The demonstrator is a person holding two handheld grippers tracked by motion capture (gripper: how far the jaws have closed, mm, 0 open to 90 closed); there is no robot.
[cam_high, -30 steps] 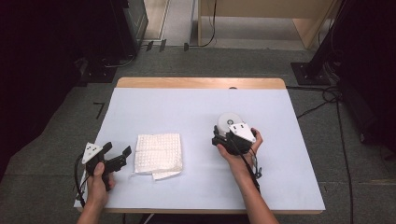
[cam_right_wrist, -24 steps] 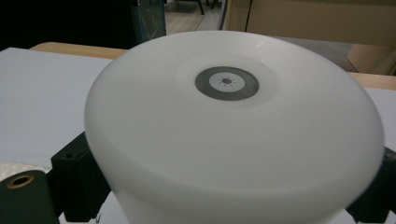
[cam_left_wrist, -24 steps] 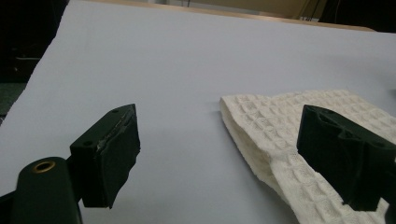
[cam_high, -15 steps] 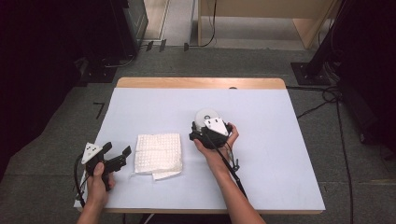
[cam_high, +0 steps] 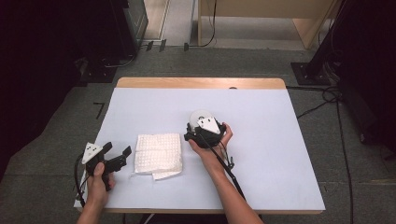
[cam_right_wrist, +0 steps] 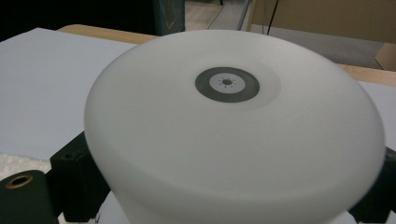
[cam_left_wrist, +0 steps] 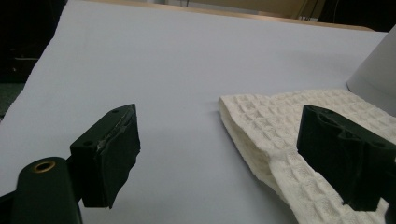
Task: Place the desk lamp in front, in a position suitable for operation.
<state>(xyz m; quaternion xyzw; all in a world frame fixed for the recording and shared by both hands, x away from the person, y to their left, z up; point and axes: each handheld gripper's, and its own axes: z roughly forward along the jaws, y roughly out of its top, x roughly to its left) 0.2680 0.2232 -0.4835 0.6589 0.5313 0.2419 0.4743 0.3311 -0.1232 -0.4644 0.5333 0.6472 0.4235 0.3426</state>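
1. Bowl (cam_right_wrist: 233, 126): a white bowl, turned upside down, sits between the two black jaws of the right gripper (cam_high: 201, 130), which are clamped on its sides. A grey ring mark shows at the middle of its upturned base.
2. In the high view the bowl (cam_high: 198, 115) is near the middle of the table (cam_high: 280, 140), just right of the folded white cloth (cam_high: 158, 153). Whether it rests on the table or is held slightly above it is hard to tell from here.
3. The cloth lies flat on the pale blue tabletop, with a loose edge sticking out at its near side.
4. The left gripper (cam_left_wrist: 224, 158) is at the near left of the table, just beside the cloth. Its jaws stand apart with nothing pinched between them; one jaw is over the cloth's (cam_left_wrist: 280, 121) edge, the other over bare table.
5. The two grippers are well apart, the cloth between them.
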